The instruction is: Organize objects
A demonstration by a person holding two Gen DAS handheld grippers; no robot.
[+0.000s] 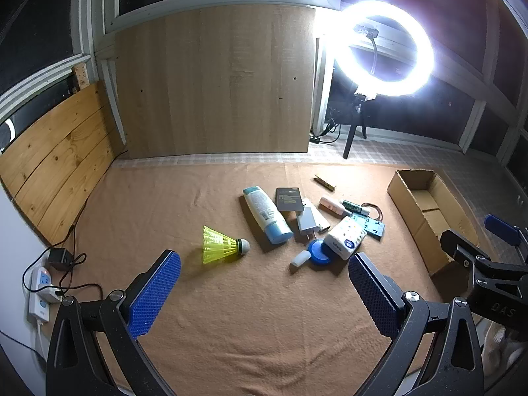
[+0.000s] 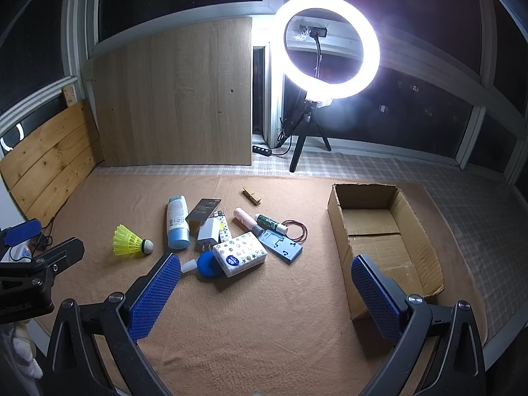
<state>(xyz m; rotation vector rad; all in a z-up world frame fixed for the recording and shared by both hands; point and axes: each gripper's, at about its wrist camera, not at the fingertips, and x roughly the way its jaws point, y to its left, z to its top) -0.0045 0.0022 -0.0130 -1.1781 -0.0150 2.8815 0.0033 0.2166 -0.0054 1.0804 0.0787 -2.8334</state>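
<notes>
Left claw [image 1: 264, 292] and right claw [image 2: 265, 292], both spread wide, nothing between the pads. Cluttered objects: shuttlecock [image 2: 132, 241], bottle [image 2: 177, 222], tissue pack [image 2: 240, 254]. Cardboard box [image 2: 409, 217] at 3 o'clock of them, on orange blanket [image 2: 264, 330].

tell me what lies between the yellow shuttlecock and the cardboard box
The clutter pile: a lotion bottle, charger, tissue pack and blue plate, seen in the right wrist view between shuttlecock and cardboard box.
</notes>
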